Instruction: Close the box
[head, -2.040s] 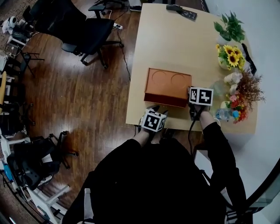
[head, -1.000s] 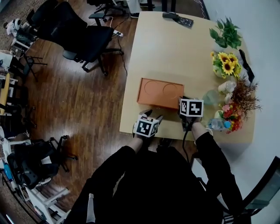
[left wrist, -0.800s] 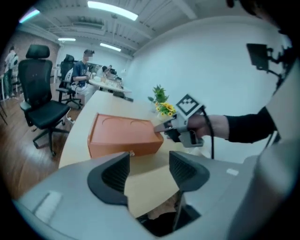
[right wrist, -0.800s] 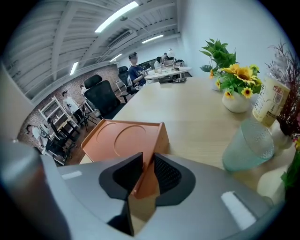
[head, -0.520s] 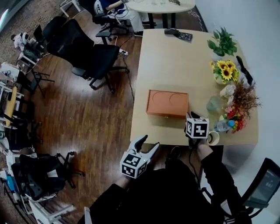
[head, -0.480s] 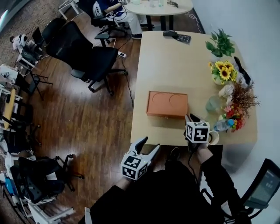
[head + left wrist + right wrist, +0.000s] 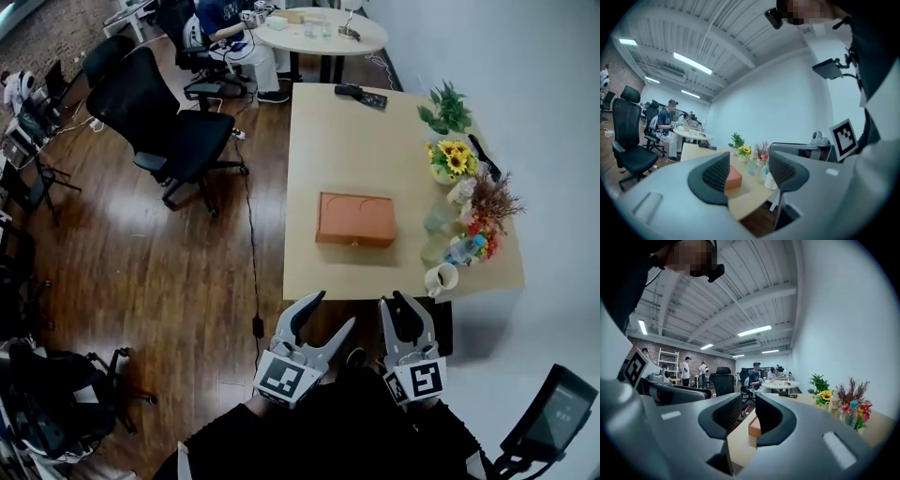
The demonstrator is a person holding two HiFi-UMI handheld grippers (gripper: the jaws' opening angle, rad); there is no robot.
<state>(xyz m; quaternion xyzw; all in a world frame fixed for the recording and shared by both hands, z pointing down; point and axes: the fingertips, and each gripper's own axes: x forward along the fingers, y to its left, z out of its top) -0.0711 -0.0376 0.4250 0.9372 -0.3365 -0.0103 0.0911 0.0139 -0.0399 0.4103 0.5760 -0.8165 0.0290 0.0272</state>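
Observation:
The orange box lies on the light wooden table with its lid down flat. Both grippers hang off the table, close to my body and well short of the front edge. My left gripper is open wide with nothing between its fingers. My right gripper stands a little apart too, its narrow gap empty. In the left gripper view the box shows far off between the jaws of that gripper. The right gripper view shows the box small and distant through the gap of that gripper.
Along the table's right side stand sunflowers, a plant, a bottle and a white mug. A remote lies at the far end. A black office chair stands left of the table, a round table beyond.
Both grippers have drawn back from the box's front edge, off the table and toward my body. The left one has spread wide. The box has stayed put.

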